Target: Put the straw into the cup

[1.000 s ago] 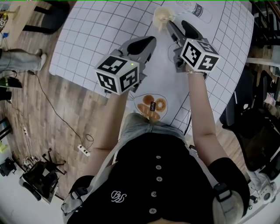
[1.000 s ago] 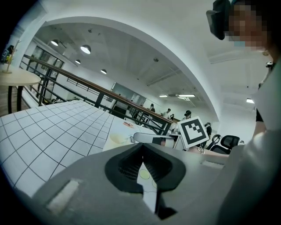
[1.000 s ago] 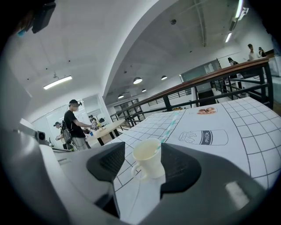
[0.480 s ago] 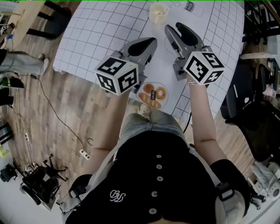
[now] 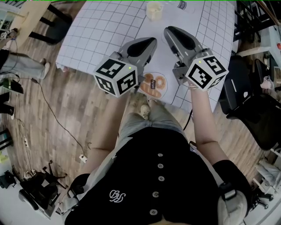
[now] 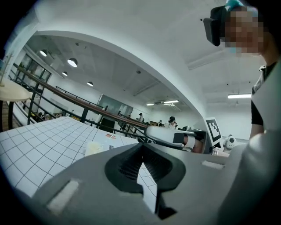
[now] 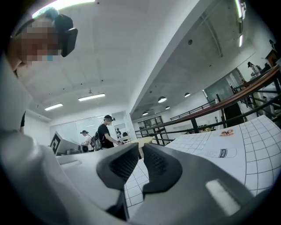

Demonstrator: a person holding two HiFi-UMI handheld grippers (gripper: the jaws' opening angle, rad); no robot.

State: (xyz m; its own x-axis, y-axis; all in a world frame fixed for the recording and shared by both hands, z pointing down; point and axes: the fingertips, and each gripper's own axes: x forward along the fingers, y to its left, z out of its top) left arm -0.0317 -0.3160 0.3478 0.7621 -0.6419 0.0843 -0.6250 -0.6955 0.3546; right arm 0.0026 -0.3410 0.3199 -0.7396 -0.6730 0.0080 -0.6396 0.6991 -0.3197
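Note:
The pale cup (image 5: 153, 9) stands at the far side of the grid-patterned table (image 5: 101, 30); it also shows small in the left gripper view as the cup (image 6: 94, 147). No straw can be made out in any view. My left gripper (image 5: 152, 41) is held level above the table's near part, its jaws shut with nothing in them, as the left gripper (image 6: 141, 149) shows. My right gripper (image 5: 168, 30) hovers beside it, well short of the cup. The right gripper (image 7: 140, 151) has its jaws closing, a thin gap left, nothing between them.
A printed plate of pastries (image 5: 153, 84) lies at the table's near edge, a printed milk label (image 5: 182, 5) beside the cup. Black chairs (image 5: 246, 101) stand right of the table. Cables (image 5: 57, 118) trail over the wooden floor on the left.
Both grippers have drawn back from the cup toward the person and risen. The right gripper's jaws, wide open by the cup a second ago, have narrowed.

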